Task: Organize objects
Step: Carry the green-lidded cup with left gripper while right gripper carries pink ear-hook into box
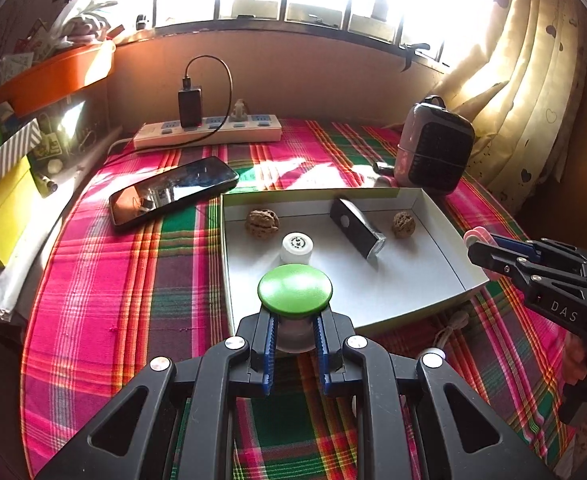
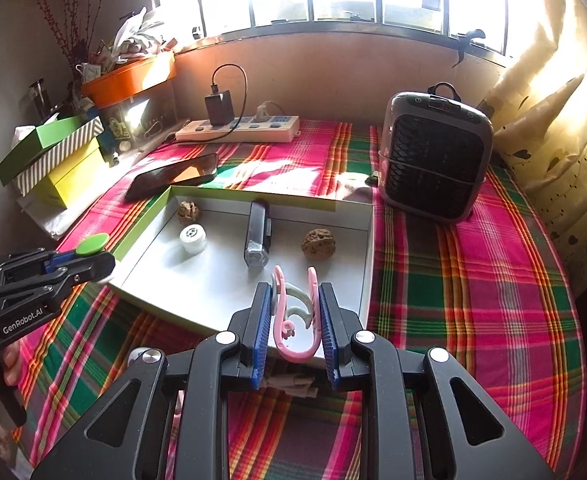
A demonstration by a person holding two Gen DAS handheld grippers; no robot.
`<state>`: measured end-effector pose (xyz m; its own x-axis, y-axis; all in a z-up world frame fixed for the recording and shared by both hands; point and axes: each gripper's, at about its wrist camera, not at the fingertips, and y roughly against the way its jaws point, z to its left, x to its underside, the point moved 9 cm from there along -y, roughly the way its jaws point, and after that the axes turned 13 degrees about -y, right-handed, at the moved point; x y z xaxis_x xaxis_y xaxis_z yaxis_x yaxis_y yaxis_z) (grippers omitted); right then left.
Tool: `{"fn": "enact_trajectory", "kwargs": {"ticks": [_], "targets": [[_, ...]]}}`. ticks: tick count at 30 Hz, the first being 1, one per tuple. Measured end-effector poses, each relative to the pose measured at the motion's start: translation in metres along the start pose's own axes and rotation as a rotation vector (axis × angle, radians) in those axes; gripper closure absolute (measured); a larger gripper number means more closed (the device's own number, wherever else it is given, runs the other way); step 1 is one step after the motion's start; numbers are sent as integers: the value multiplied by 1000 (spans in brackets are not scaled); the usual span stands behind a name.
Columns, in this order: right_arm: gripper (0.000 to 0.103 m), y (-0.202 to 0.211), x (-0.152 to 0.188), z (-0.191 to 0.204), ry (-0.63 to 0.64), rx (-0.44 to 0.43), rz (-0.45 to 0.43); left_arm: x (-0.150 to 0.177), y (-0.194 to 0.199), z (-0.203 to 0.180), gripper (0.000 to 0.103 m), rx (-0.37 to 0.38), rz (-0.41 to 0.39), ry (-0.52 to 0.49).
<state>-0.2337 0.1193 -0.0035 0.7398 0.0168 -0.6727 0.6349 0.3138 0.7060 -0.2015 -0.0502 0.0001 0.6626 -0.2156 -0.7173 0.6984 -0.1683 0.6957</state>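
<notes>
My left gripper (image 1: 295, 322) is shut on a small jar with a green lid (image 1: 295, 289), held over the near left corner of a shallow white box (image 1: 445, 264). My right gripper (image 2: 295, 312) is shut on a pink and white plastic clip (image 2: 293, 312) over the box's near edge (image 2: 213, 320). In the box lie two walnuts (image 1: 262, 222) (image 1: 404, 223), a white cap (image 1: 296, 246) and a small black device (image 1: 357, 232). The left gripper and the green lid (image 2: 92, 245) also show at the left of the right wrist view.
A black phone (image 1: 173, 190) lies left of the box on the plaid cloth. A power strip with a charger (image 1: 207, 130) stands at the back. A small heater (image 2: 433, 156) stands at the back right. Stacked boxes (image 2: 57, 152) and an orange tray (image 2: 129, 76) are at the left.
</notes>
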Motion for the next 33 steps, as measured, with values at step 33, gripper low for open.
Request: {"fn": "enact_trajectory", "kwargs": {"ticks": [33], "targets": [[79, -70, -7, -16, -13, 100, 94, -8, -65, 21, 88, -45, 66, 32]]}}
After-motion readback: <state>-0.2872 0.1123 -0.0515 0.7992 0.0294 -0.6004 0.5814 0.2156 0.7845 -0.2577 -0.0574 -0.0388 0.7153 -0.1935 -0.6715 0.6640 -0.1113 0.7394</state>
